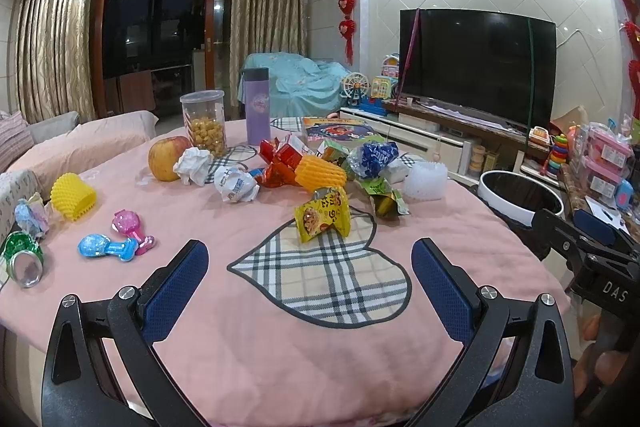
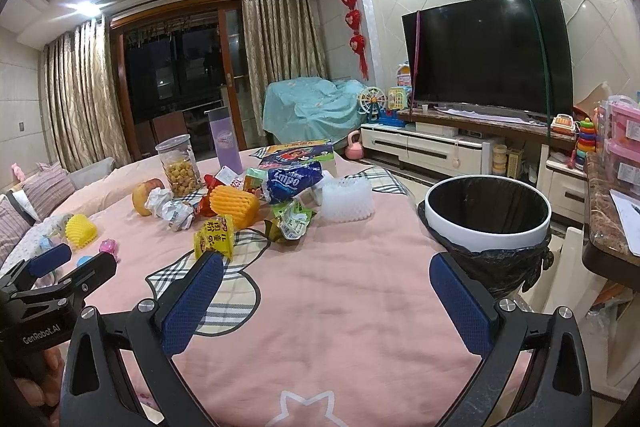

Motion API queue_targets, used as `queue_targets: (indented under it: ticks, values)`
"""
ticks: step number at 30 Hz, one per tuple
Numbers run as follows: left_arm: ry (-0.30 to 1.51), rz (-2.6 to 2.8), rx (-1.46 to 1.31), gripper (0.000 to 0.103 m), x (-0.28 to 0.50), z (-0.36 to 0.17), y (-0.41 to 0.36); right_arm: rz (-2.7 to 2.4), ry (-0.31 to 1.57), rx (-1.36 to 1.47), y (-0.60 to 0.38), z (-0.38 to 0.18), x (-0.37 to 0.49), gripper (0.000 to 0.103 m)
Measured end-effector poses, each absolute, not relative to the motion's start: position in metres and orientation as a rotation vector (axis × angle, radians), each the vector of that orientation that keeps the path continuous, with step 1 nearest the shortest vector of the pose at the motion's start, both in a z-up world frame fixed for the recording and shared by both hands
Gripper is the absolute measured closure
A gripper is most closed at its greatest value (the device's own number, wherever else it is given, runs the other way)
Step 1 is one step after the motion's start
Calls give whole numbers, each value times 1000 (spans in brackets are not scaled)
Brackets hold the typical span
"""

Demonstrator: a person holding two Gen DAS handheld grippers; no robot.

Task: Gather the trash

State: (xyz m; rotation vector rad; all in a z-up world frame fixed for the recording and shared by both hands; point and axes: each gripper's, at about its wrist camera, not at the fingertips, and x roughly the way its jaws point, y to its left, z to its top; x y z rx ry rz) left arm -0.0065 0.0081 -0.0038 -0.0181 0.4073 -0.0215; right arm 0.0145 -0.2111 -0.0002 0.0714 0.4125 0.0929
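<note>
We've got both grippers hovering over the pink tablecloth (image 1: 280, 367) — the left gripper (image 1: 310, 291) has its jaws spread wide with nothing between them; same for the right gripper (image 2: 326, 301), spread and empty. The trash sits in a pile mid-table, well ahead of both: a yellow snack packet (image 1: 322, 215) nearest, an orange foam net (image 1: 320, 173), a blue wrapper (image 1: 372, 155), crumpled paper (image 1: 236, 185) and a white foam net (image 1: 425, 181); a crushed green can (image 1: 22, 259) lies off at the left edge. The bin (image 2: 486, 211) — white rim, black liner — stands just beside the table's right side.
</note>
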Motion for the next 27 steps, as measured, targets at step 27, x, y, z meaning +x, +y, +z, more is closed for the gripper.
queue_targets:
  ticks: [27]
  values:
    - [596, -29, -95, 0, 58, -39, 39, 198, 598, 135, -196, -20, 83, 0]
